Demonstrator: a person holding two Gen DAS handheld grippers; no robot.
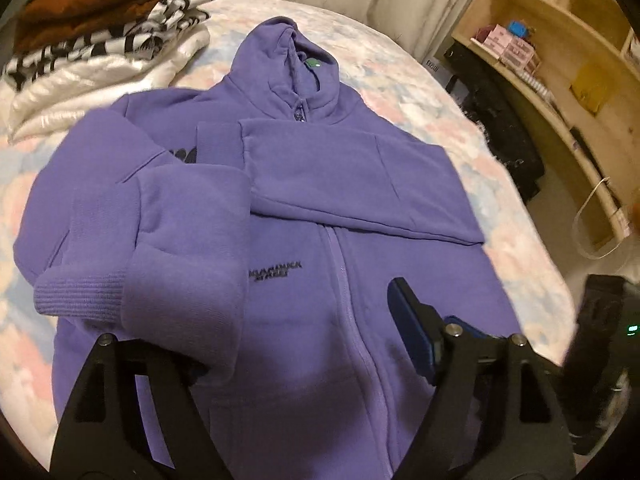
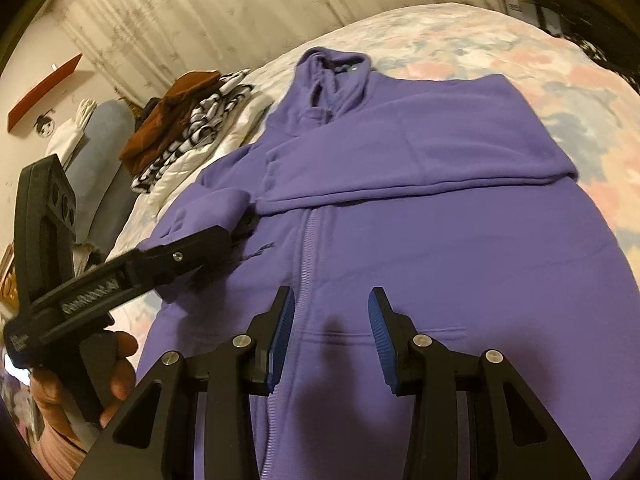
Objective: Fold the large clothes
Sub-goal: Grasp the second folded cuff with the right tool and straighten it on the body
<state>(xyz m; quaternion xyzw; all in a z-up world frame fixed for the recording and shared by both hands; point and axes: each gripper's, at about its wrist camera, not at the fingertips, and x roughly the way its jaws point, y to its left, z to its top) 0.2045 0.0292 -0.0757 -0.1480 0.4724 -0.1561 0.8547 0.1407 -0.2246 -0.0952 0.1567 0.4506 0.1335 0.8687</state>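
Note:
A purple zip hoodie (image 1: 328, 184) (image 2: 440, 240) lies face up on the bed, hood away from me. Both sleeves are folded across its chest. In the left wrist view the ribbed cuff (image 1: 80, 296) of one sleeve rests over my left gripper's left finger and hides its tip. My left gripper (image 1: 296, 316) stands wide open; the blue pad of its right finger (image 1: 412, 332) is bare over the zip. In the right wrist view it (image 2: 224, 236) reaches in from the left, beside that cuff (image 2: 228, 204). My right gripper (image 2: 332, 316) hovers open over the hoodie's lower front, with only the flat fabric under it.
A stack of folded clothes (image 1: 100, 32) (image 2: 188, 128), brown, striped and white, sits at the bed's far left. The floral sheet (image 1: 400, 72) surrounds the hoodie. A wooden shelf (image 1: 560, 80) and black bags (image 1: 504, 128) stand to the right. A hand (image 2: 120, 364) holds the left gripper's handle.

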